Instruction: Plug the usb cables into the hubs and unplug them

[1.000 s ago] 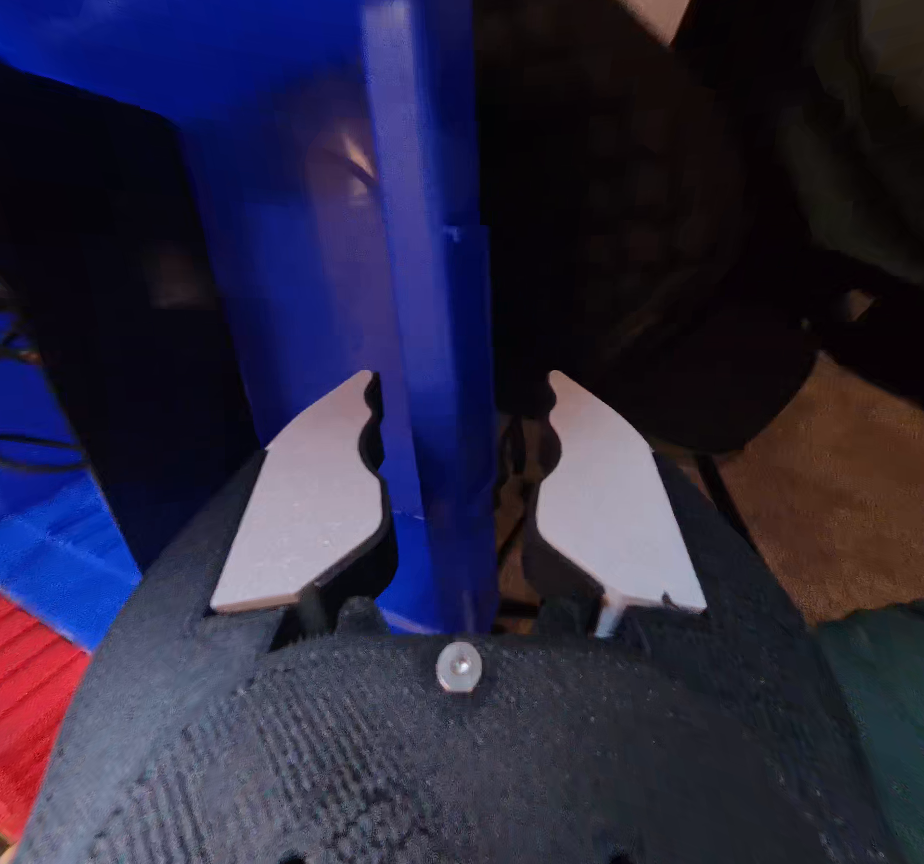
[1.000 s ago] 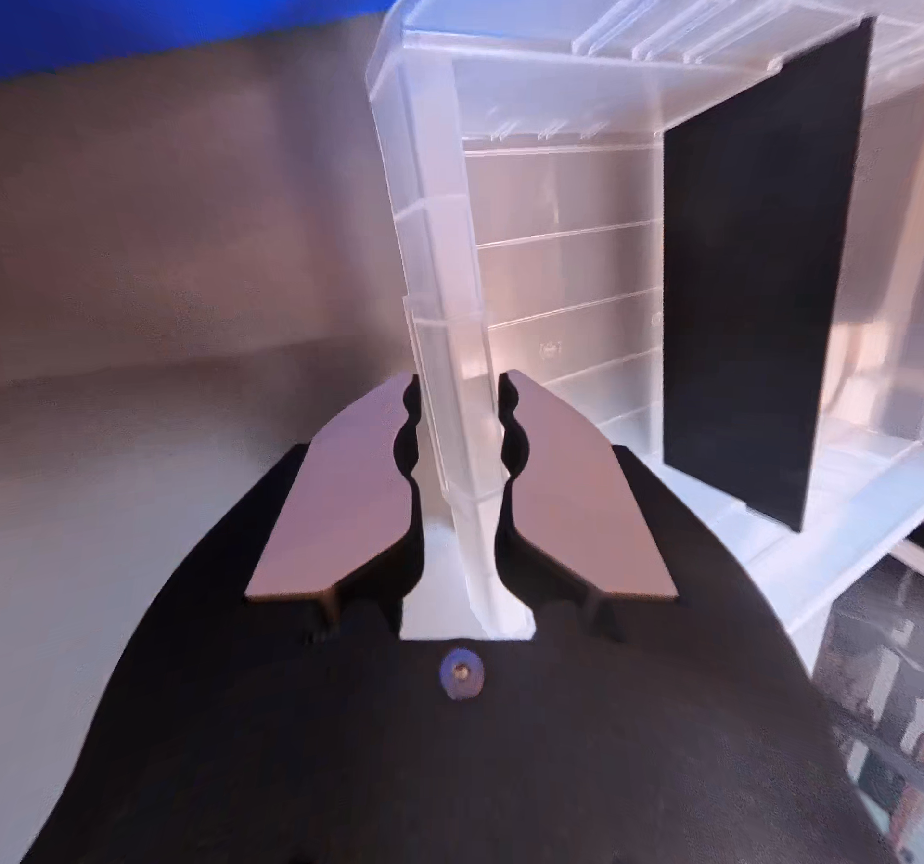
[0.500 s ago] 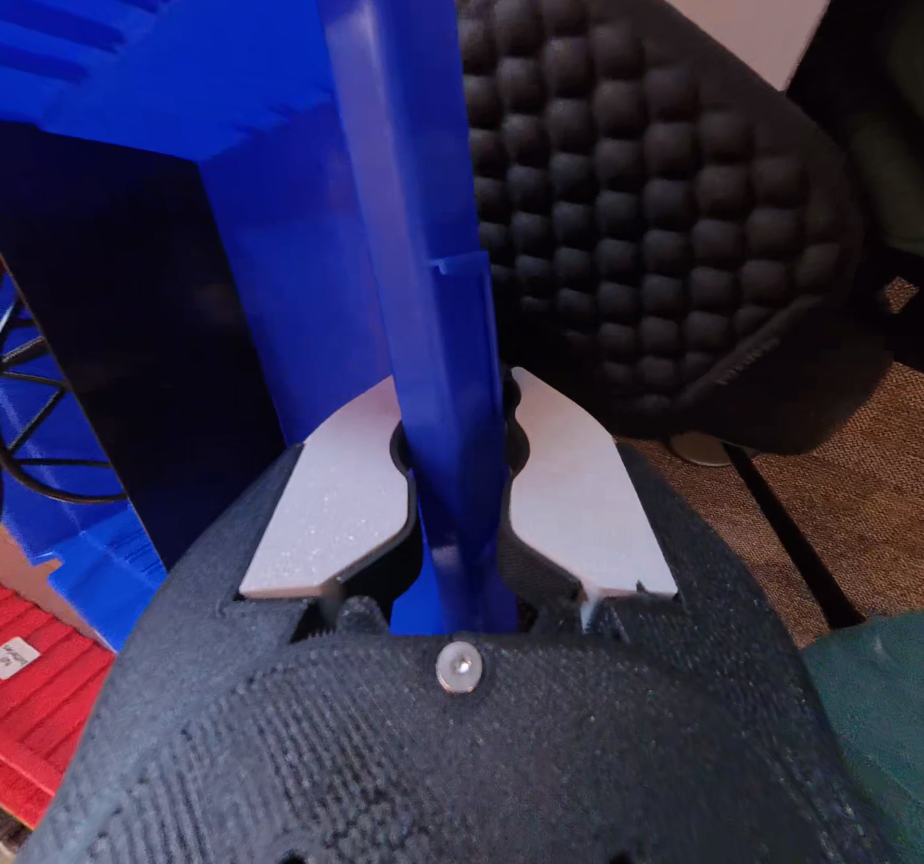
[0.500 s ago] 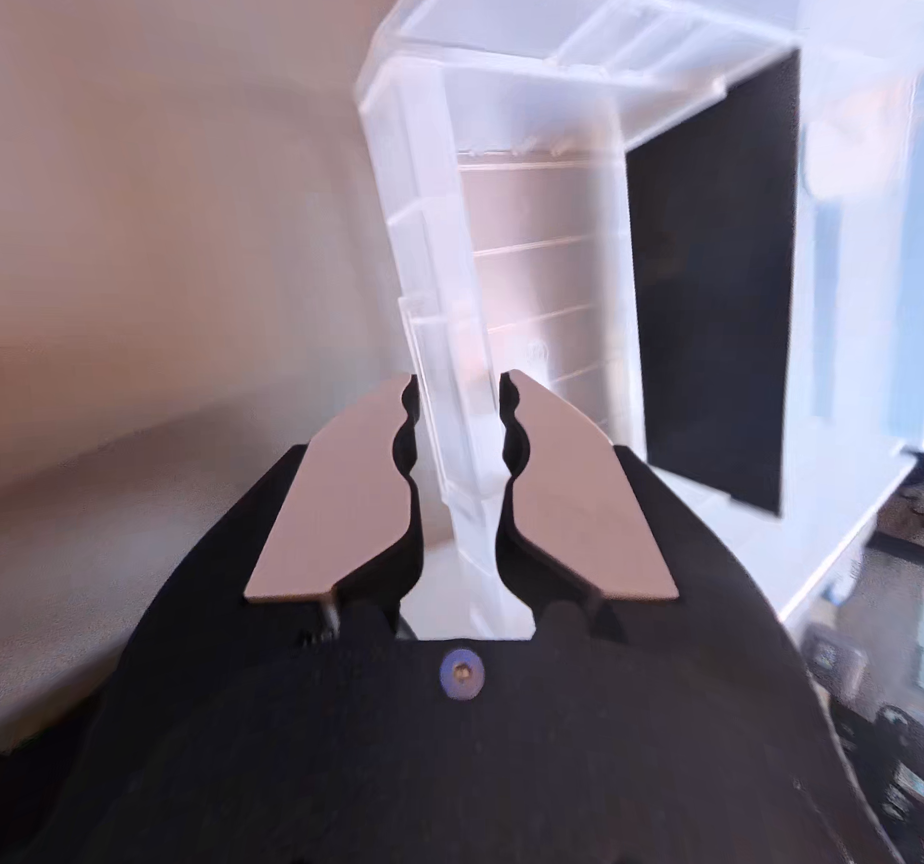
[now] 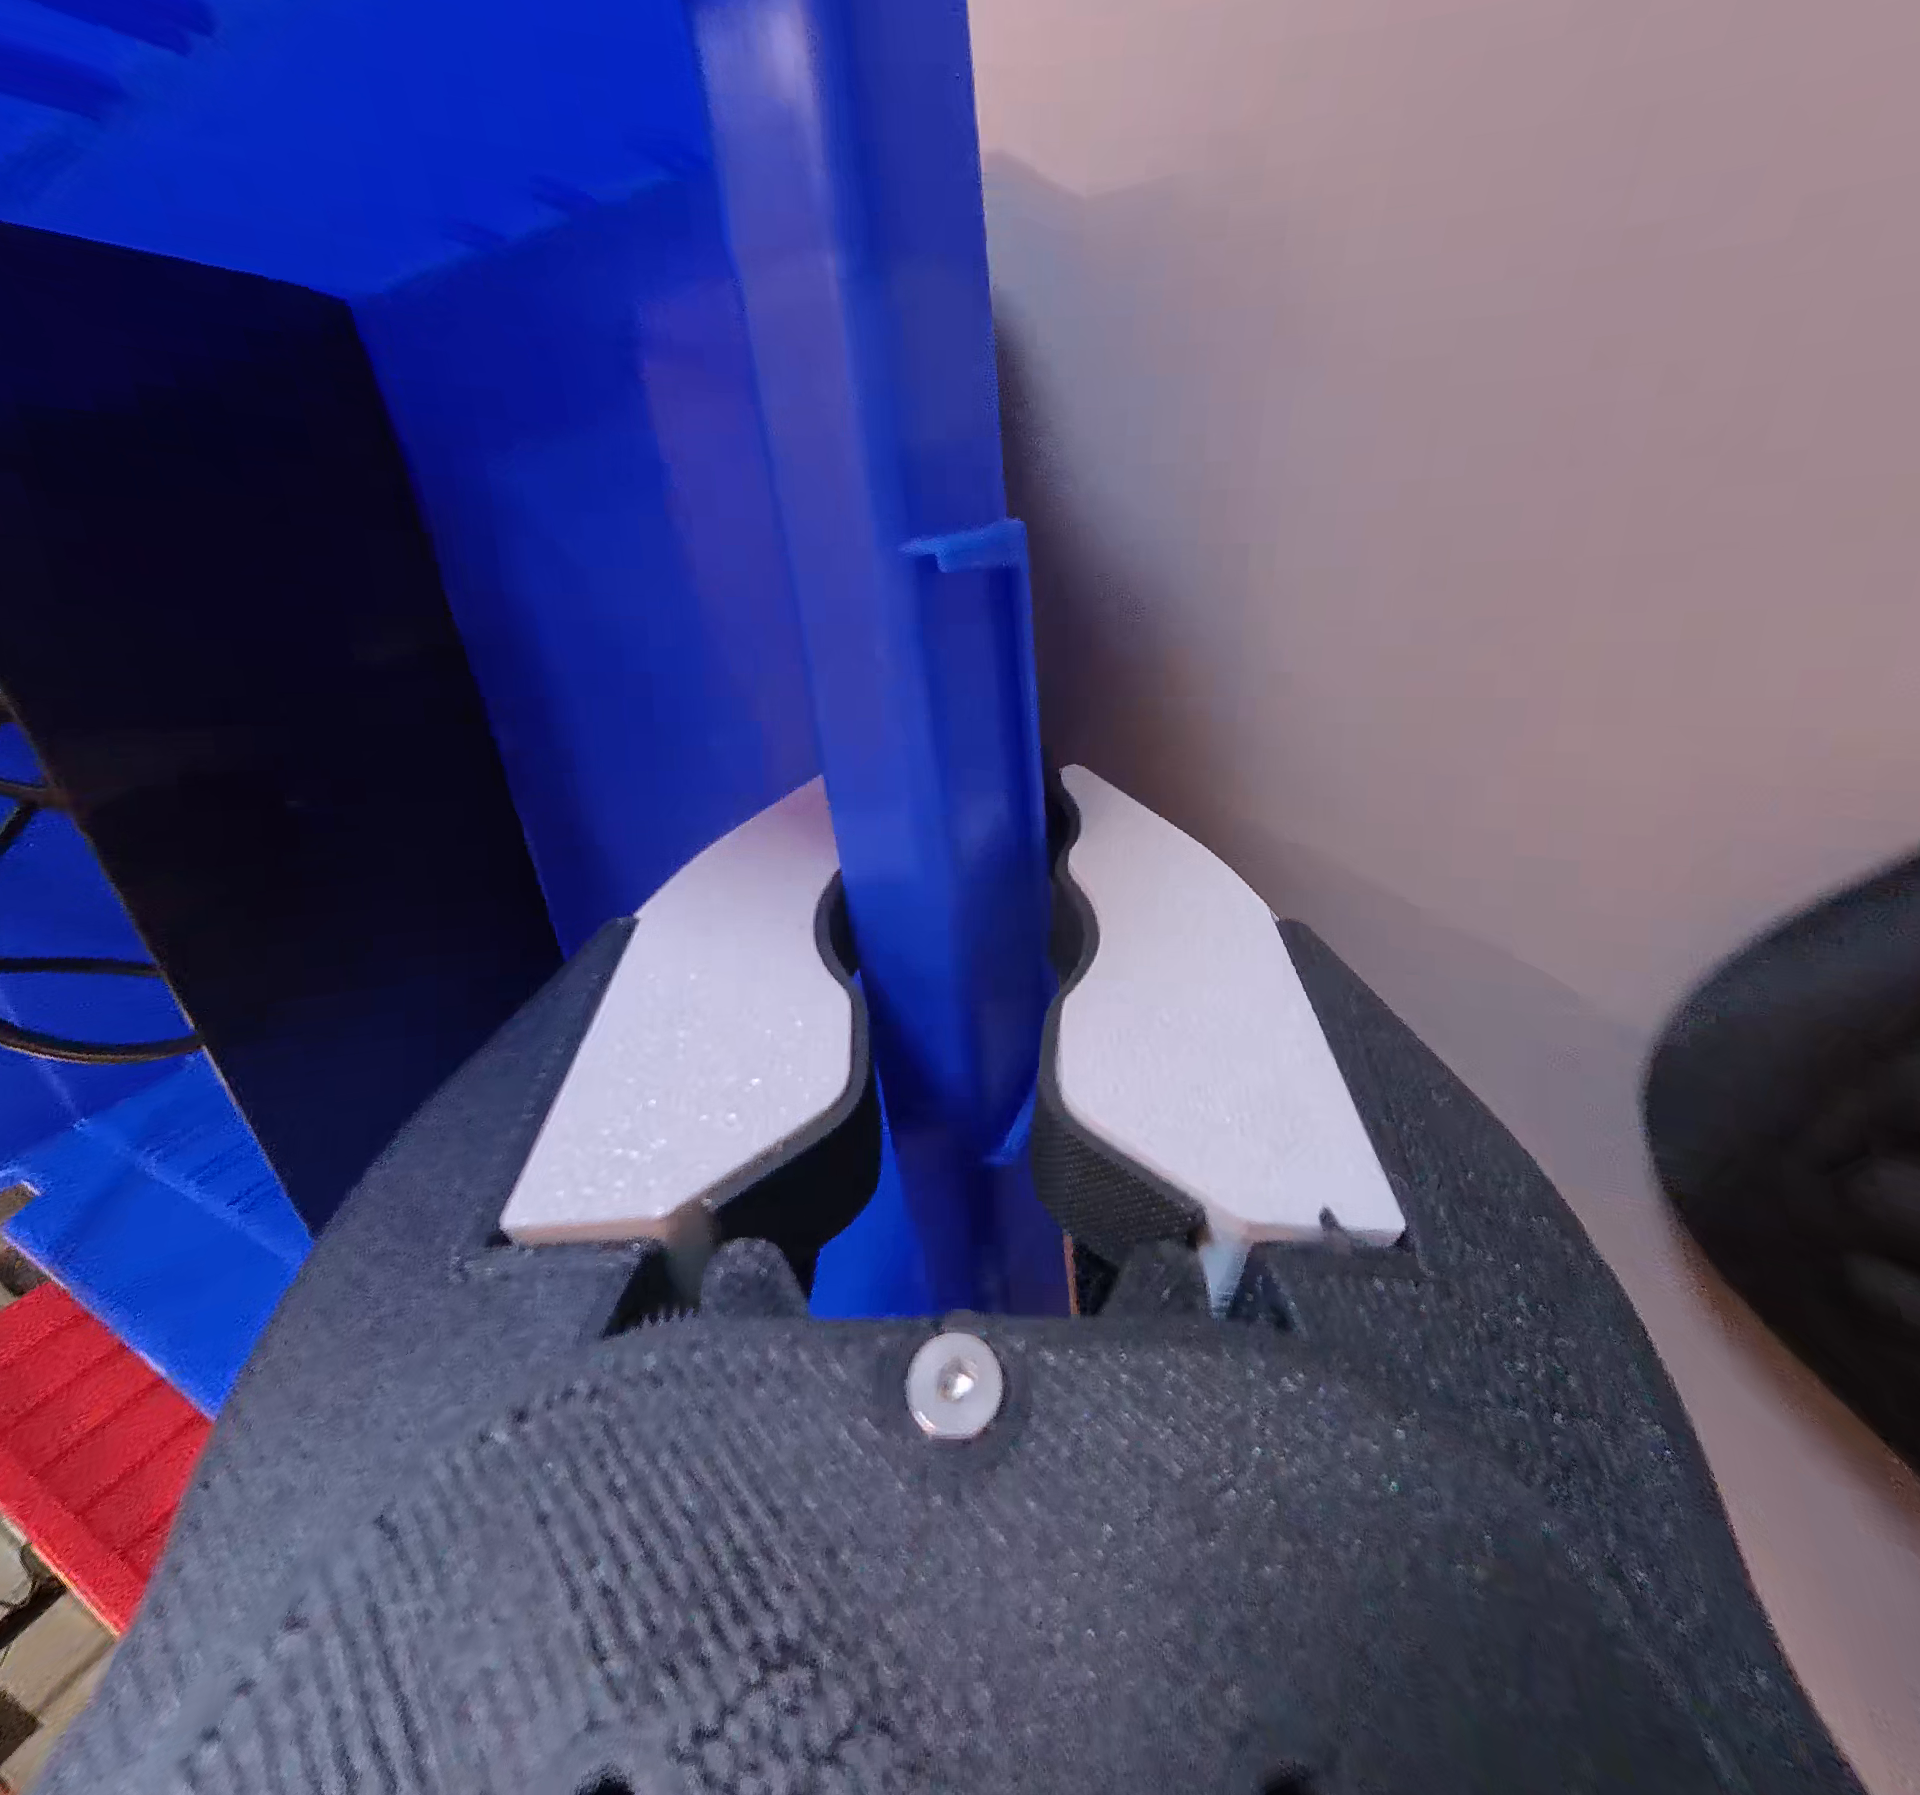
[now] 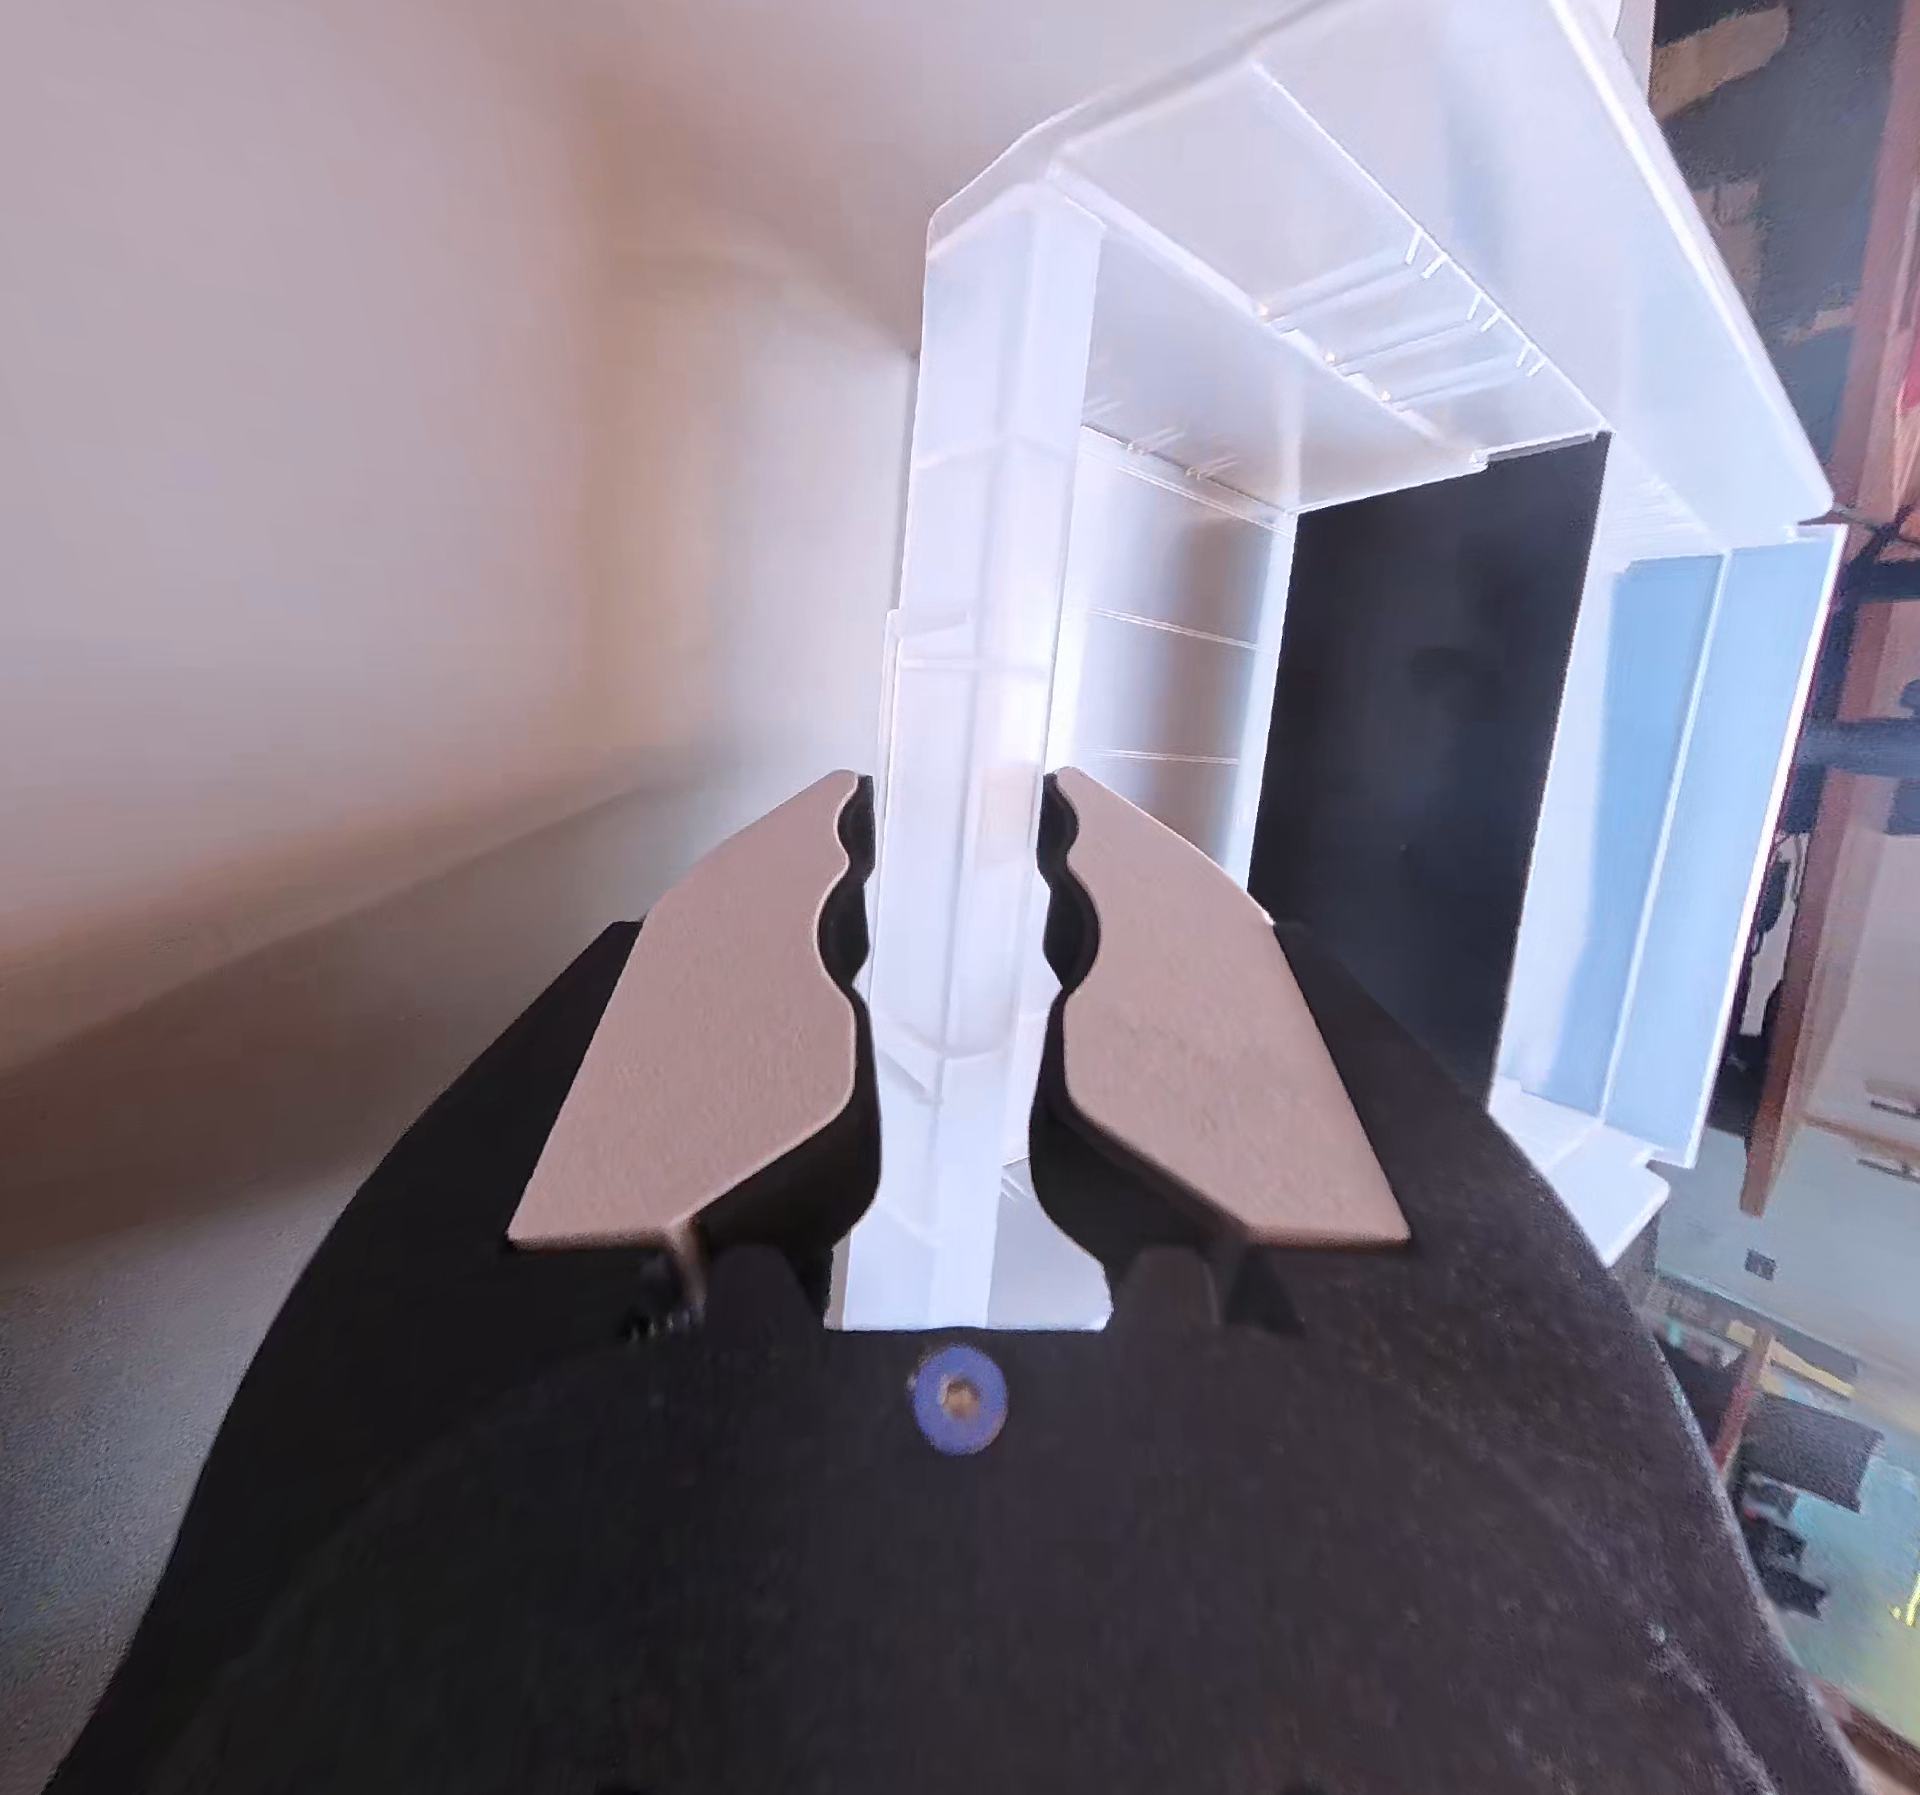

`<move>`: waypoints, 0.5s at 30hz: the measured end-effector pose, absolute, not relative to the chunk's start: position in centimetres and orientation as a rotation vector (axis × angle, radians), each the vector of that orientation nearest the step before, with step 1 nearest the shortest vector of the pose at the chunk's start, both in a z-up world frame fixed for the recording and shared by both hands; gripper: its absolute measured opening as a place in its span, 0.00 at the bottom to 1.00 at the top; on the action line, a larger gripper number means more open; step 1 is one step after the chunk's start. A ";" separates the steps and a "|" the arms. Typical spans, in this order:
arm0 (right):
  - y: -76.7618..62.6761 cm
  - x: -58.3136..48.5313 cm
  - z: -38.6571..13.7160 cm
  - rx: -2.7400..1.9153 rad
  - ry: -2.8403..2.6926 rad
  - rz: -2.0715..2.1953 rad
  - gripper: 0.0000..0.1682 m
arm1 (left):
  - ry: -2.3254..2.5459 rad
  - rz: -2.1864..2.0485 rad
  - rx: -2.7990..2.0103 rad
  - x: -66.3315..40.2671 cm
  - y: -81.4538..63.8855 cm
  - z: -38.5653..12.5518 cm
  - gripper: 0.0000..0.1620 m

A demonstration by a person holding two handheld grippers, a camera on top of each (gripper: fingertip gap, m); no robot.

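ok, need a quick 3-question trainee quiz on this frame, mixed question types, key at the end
1. True or false: the left gripper is shut on the wall of a blue bin.
2. What does the right gripper hold? A) a cable B) the wall of a clear bin C) nothing
3. Fill in: the flat panel standing inside the clear bin is ____ in colour.

Key: 1 true; 2 B; 3 black.
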State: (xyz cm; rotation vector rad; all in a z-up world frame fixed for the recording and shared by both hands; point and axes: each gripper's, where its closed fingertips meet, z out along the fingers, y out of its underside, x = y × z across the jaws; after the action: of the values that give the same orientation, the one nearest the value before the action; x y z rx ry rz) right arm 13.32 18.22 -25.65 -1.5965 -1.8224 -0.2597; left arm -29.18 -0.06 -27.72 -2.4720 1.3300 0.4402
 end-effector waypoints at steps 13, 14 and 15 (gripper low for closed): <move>19.3 10.2 -22.5 -1.611 -1.575 -0.108 0.24 | 1.054 0.421 -2.524 -30.0 2.6 -28.0 0.19; 18.7 9.3 -21.5 -1.612 -1.511 -0.019 0.25 | 1.035 0.422 -2.529 -30.0 2.6 -28.0 0.19; 18.1 8.4 -20.4 -1.609 -1.449 0.068 0.26 | 1.019 0.426 -2.532 -30.1 2.6 -27.9 0.19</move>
State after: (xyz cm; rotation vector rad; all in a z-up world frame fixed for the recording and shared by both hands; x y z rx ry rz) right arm 8.43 18.09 -20.43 -1.6092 -1.4485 0.0685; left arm -30.06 2.60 -27.94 -2.5323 1.0185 0.4257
